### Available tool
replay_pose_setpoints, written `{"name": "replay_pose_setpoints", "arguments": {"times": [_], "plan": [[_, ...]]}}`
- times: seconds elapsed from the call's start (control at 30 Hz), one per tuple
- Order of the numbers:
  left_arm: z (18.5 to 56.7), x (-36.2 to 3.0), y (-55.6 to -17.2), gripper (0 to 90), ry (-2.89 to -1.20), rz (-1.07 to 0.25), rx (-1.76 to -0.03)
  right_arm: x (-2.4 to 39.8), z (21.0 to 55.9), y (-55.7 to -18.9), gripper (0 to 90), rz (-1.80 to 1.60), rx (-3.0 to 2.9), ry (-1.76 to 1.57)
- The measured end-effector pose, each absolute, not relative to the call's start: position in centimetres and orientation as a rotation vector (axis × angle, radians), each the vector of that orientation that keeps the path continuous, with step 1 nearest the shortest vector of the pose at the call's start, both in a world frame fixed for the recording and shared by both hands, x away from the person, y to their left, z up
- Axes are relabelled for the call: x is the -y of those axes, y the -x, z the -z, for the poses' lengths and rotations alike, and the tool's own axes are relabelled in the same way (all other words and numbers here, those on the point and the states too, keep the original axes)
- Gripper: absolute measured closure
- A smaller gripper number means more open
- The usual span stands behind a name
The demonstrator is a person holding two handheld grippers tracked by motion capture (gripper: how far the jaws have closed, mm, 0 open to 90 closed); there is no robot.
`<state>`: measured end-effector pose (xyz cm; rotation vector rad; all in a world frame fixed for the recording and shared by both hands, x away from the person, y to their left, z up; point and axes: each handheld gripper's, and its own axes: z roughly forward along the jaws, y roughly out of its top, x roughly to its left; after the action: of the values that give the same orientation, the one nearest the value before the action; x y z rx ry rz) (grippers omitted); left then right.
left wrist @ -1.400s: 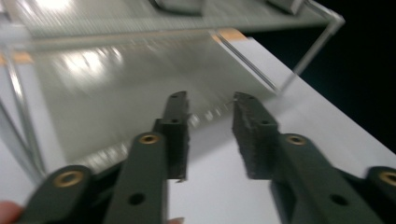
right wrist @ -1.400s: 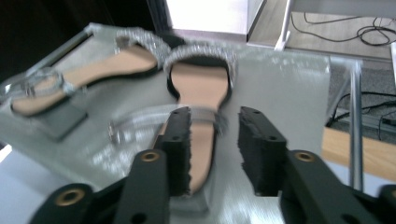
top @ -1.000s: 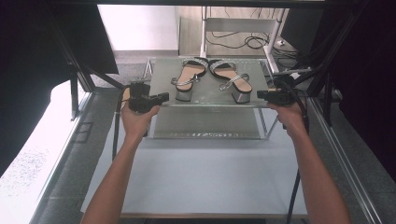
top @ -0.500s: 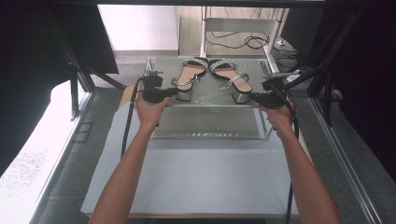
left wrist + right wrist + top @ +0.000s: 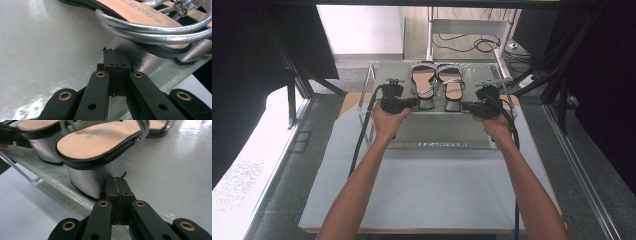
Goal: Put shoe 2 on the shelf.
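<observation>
A pair of silver-strapped sandals with tan insoles and silver block heels stands on a clear raised shelf [image 5: 437,131]: the left sandal [image 5: 424,85] and the right sandal [image 5: 452,86], heels toward me. My left gripper [image 5: 413,103] is shut and empty, its tip just left of the left sandal's heel. In the left gripper view its jaws [image 5: 115,53] are pressed together below the silver straps [image 5: 150,27]. My right gripper [image 5: 465,106] is shut and empty beside the right sandal's heel. In the right gripper view its tip [image 5: 116,182] is against or just short of the silver heel [image 5: 90,178].
The shelf stands on a white sheet [image 5: 427,185] that covers the table. Black frame struts [image 5: 292,95] rise at both sides. A metal stand and loose cables [image 5: 472,45] lie on the floor behind the shelf.
Both hands have moved inward from the shelf's outer edges toward the sandals' heels. Both grippers have stayed shut. The sandals have not moved.
</observation>
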<state>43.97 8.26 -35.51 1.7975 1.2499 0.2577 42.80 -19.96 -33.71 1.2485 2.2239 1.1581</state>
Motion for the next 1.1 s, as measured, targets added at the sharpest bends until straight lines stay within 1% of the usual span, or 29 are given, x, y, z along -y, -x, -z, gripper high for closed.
{"name": "replay_pose_setpoints", "arguments": {"times": [0.27, 0.47, 0.5, 0.57, 0.6, 0.77, 0.8, 0.83, 0.87, 0.93, 0.97, 1.0, 1.03, 1.1], "plan": [[35.5, -8.3, -43.9, 87.9, -1.797, -0.248, -1.246, 18.3, 34.0, -42.8, 89.8, -1.193, -2.238, -1.236], [35.4, -9.0, -43.7, 80.0, -1.792, -0.238, -1.241, 17.9, 34.1, -42.8, 89.7, -1.201, -2.235, -1.231], [35.4, -9.1, -43.7, 77.0, -1.794, -0.238, -1.239, 18.1, 34.1, -42.7, 86.7, -1.213, -2.239, -1.227], [35.3, -9.3, -43.3, 76.1, -1.794, -0.246, -1.230, 18.2, 34.1, -42.6, 85.8, -1.221, -2.236, -1.222], [35.2, -9.5, -43.0, 73.0, -1.800, -0.255, -1.220, 18.6, 34.0, -42.1, 83.9, -1.232, -2.220, -1.203], [35.2, -11.1, -41.0, 63.9, -1.806, -0.272, -1.167, 20.1, 33.8, -39.6, 77.5, -1.299, -2.195, -1.113], [35.2, -11.5, -40.5, 62.8, -1.808, -0.278, -1.153, 20.1, 33.8, -39.6, 77.5, -1.299, -2.195, -1.113], [35.4, -12.3, -39.1, 61.7, -1.788, -0.298, -1.110, 20.6, 34.1, -38.4, 73.6, -1.326, -2.196, -1.071], [35.4, -12.7, -38.4, 60.9, -1.779, -0.313, -1.093, 20.9, 34.2, -37.8, 71.7, -1.327, -2.198, -1.053], [35.4, -13.1, -37.7, 60.4, -1.782, -0.296, -1.085, 21.1, 34.4, -37.2, 70.1, -1.330, -2.198, -1.032], [35.6, -13.7, -36.3, 58.9, -1.777, -0.299, -1.054, 21.6, 34.8, -36.1, 65.8, -1.348, -2.216, -1.007], [35.6, -13.7, -36.3, 58.2, -1.777, -0.299, -1.054, 21.6, 34.8, -36.1, 65.8, -1.348, -2.216, -1.007], [36.1, -14.2, -34.9, 57.7, -1.782, -0.292, -1.032, 22.1, 35.4, -34.9, 61.9, -1.368, -2.224, -0.983], [36.5, -14.4, -34.3, 57.1, -1.788, -0.285, -1.020, 22.3, 35.8, -34.3, 60.7, -1.378, -2.226, -0.973]]}}
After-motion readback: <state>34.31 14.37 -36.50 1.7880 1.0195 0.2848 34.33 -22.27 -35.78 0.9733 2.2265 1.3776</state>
